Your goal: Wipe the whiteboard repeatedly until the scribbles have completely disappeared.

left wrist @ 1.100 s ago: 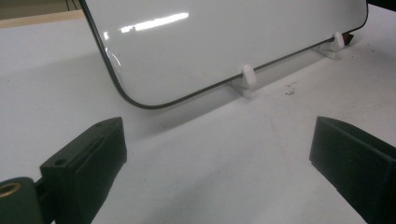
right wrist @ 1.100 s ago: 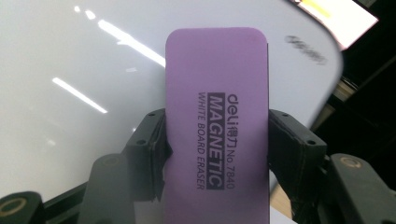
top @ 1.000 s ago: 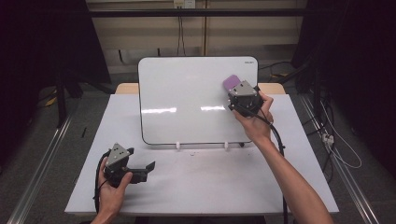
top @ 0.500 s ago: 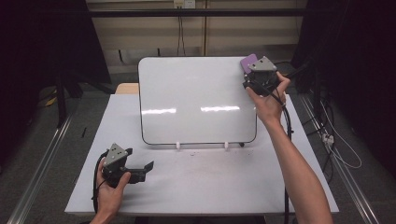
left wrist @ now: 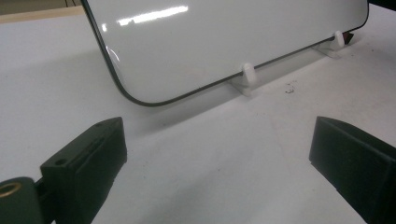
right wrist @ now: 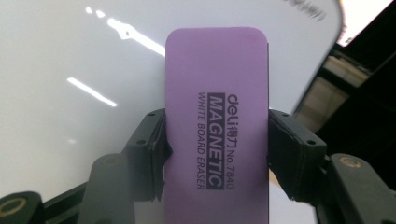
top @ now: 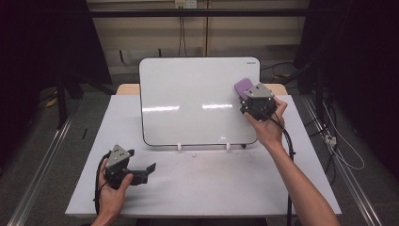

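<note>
On the left of the high view I see my left gripper [top: 149,168] low over the white tabletop [top: 202,183], near its front left corner, held in the person's left hand [top: 112,195]. Its jaws stand wide apart with nothing between them; the left gripper view looks between them at bare tabletop and the lower edge of the board. It sits where it sat in both earlier frames.

In the middle, the white rectangular whiteboard with a thin dark rim [top: 193,99] stands tilted back on two small white plastic feet [left wrist: 248,74]. I cannot make out any marks on it from here, though glare streaks cross its face.

To the right, my right gripper [top: 244,94] is clamped on the purple rectangular foam whiteboard eraser [right wrist: 217,116], the two black pads pressing its long sides. The printed face reads "MAGNETIC WHITE BOARD ERASER". In the high view the eraser [top: 243,86] lies against the board's right side, about halfway up, just inside the rim; whether it actually presses the surface I cannot say for certain.

Half a second ago this gripper and eraser were up at the board's top right corner; now they are lower and a little further in, close to where they were a second ago. The grip is unchanged.
</note>
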{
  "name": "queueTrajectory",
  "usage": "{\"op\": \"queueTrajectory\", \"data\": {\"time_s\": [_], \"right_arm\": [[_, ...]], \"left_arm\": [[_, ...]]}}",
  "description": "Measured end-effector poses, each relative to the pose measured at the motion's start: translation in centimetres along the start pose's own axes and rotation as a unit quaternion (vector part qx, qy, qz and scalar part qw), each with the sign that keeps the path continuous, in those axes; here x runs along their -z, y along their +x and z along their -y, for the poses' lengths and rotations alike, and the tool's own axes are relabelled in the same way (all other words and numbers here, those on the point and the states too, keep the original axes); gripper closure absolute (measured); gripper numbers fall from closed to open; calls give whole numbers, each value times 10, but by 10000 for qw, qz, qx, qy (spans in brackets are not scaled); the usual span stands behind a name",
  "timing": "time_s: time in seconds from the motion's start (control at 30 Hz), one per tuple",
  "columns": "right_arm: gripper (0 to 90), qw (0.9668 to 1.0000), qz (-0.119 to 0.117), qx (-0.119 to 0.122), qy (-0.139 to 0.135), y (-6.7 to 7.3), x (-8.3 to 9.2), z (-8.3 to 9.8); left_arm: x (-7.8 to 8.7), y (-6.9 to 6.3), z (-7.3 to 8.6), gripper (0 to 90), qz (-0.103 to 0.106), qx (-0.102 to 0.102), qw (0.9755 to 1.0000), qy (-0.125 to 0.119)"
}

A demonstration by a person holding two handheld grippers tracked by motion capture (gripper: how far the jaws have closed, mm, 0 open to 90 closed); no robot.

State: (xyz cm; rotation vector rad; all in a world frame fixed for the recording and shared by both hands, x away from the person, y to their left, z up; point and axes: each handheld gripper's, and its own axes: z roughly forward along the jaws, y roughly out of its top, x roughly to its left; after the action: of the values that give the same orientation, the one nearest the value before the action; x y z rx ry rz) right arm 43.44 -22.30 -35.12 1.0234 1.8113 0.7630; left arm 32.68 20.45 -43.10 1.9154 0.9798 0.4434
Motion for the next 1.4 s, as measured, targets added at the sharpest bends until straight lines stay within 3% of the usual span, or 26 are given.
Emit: {"op": "queueTrajectory", "data": {"time_s": [0.17,0.43,0.67,0.83,1.3,1.4], "right_arm": [[417,9992,-291,-221,-135,9,6,9],[417,9958,-514,-598,-474,13,20,12],[417,9895,-892,-973,-583,17,23,29],[417,9823,-1148,-1302,-701,21,31,40],[416,9696,-1653,-1585,-862,34,41,52],[416,9683,-1723,-1588,-862,39,41,53]], "left_arm": [[3,0,2,39,-4,71,10000,-32],[5,1,2,40,-16,81,9999,-67],[6,-1,1,40,-36,57,9999,-82],[7,-2,0,43,-82,57,9999,-84],[7,-4,0,42,-61,38,9999,-125],[8,-4,0,42,-48,46,9999,-141]]}}
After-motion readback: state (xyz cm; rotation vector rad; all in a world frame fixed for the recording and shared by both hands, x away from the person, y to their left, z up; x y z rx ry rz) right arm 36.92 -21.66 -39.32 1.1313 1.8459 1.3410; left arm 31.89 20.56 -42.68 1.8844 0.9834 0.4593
